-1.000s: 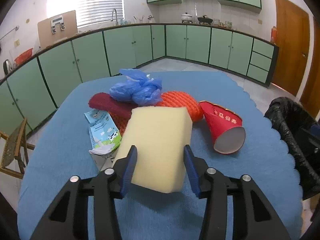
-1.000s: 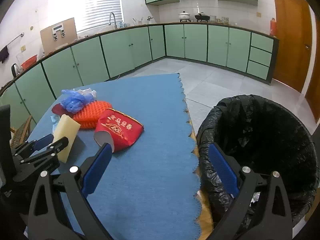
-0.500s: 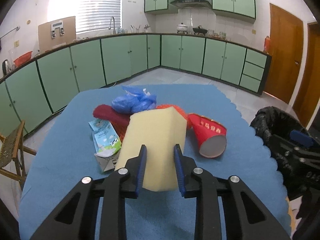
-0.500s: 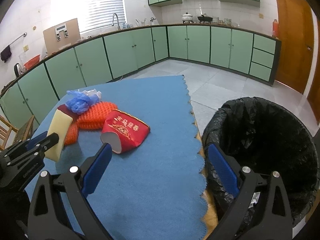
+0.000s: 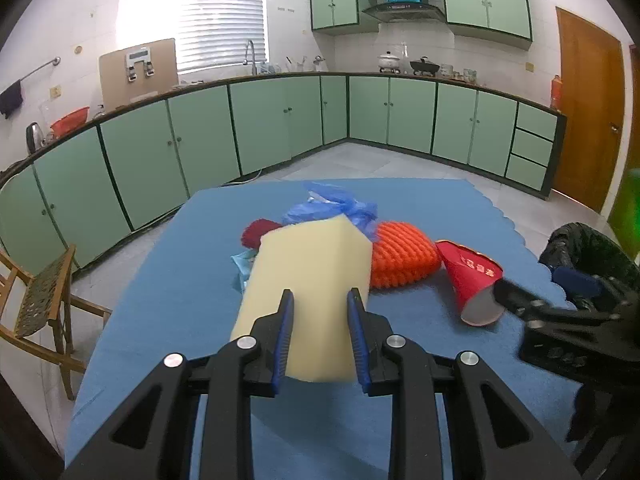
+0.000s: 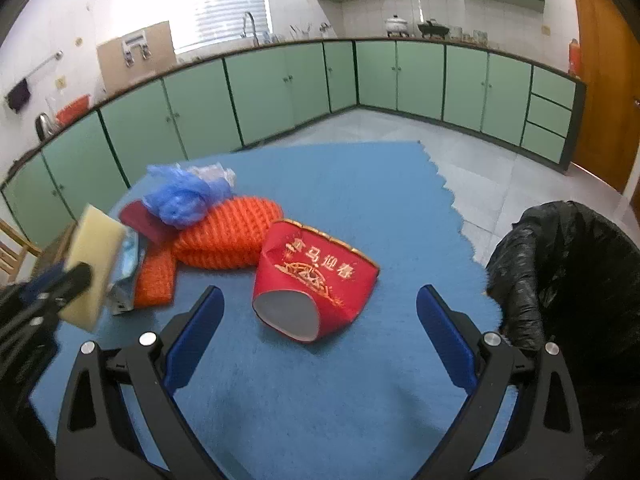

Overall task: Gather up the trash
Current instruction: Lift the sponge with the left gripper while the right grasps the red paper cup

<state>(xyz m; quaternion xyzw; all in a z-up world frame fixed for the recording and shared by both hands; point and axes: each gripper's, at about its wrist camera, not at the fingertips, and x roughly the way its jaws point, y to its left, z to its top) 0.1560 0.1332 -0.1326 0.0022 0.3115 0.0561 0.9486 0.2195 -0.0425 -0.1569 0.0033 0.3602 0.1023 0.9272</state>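
Left tool (image 5: 320, 320) clamped on yellow sponge (image 5: 312, 280), lifted off blue counter (image 6: 360, 200). Right tool (image 6: 320, 320) apart, near red paper cup (image 6: 316, 280); black bin (image 6: 580, 280) right.

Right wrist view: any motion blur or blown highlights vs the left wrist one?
Right wrist view: soft overall, with the sponge and left hand-held gripper smeared at the left edge; window blown out. Left wrist view: sharper, sponge crisp between the pads, but the right hand-held gripper is blurred, the window flares, and a green flare sits at the right edge. Both bend the counter line.
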